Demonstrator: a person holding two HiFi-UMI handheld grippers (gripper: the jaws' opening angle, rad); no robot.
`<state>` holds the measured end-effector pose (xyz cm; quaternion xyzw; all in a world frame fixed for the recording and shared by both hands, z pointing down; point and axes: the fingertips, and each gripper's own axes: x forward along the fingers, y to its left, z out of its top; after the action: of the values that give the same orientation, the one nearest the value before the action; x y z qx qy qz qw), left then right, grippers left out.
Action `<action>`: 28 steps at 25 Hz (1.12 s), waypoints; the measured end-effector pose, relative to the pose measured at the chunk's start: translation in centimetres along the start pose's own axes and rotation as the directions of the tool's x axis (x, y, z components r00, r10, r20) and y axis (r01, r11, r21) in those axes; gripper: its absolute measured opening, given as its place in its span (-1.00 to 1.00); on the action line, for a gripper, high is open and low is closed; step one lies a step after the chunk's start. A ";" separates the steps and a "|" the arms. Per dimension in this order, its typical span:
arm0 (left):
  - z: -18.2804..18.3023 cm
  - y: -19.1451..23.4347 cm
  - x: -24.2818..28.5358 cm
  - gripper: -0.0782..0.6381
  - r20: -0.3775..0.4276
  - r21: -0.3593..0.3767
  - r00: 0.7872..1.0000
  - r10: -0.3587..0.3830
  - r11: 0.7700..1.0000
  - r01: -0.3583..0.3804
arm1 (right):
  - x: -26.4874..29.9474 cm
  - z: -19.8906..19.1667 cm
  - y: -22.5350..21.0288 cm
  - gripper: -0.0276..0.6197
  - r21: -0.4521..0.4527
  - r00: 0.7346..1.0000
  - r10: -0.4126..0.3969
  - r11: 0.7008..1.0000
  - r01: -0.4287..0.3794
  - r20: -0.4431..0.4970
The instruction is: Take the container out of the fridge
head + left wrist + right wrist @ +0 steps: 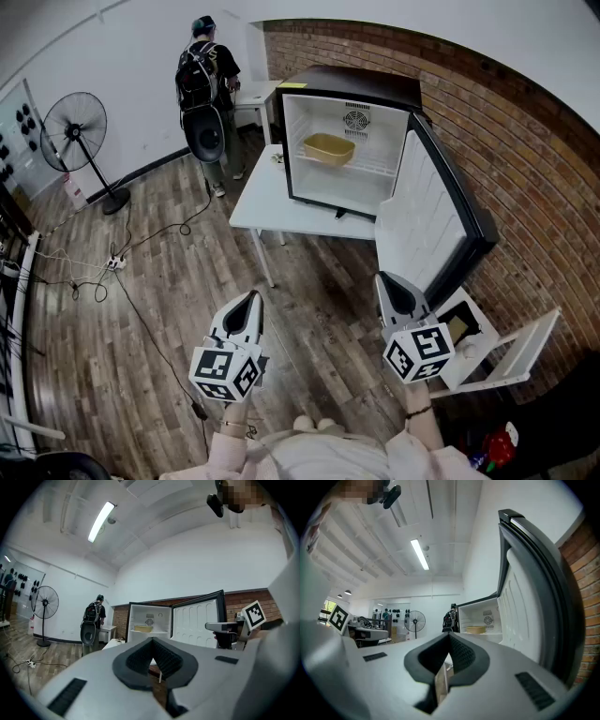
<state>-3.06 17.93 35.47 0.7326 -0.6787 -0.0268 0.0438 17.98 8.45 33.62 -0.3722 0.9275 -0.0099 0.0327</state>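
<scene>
**Both grippers closed, container on fridge shelf**

Head view: the left gripper (246, 309) and right gripper (394, 291) hang well apart from the small black fridge (352, 84), whose door stands open. The shallow tan plastic container (328, 148) sits on its shelf.

Left gripper view: fingers (140, 656) together, holding nothing.

Right gripper view: fingers (461, 656) together, empty.

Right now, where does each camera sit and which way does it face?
Head view: on the person's head, looking steeply down at the open fridge on the table; both sleeves, left tool and right tool show.
Left gripper view: on the left tool, looking along its shut jaws toward the fridge; the right tool shows at right.
Right gripper view: on the right tool, shut, facing the fridge past its door; the left tool shows at left.
Shared: all three show the container on the fridge shelf.
</scene>
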 end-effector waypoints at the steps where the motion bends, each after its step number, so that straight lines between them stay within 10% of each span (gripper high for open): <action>1: 0.0 0.0 0.1 -0.80 -0.001 0.000 1.000 -0.001 1.000 0.001 | 0.1 0.0 0.0 -0.91 0.000 1.000 0.000 1.000 0.000 0.000; 19: 0.0 1.6 2.1 -0.80 -0.001 0.000 0.999 -0.041 0.999 0.041 | 3.3 -1.1 1.0 -0.91 0.027 1.000 0.001 1.000 -0.001 0.012; 28: -0.9 2.9 2.2 -0.80 -0.024 0.011 0.996 -0.080 0.997 0.080 | 4.4 -2.5 1.8 -0.56 0.089 0.999 -0.043 0.995 0.041 0.020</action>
<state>-5.66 15.52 36.74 0.7598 -0.6483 -0.0159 0.0464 13.39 6.67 35.83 -0.3899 0.9177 -0.0475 0.0590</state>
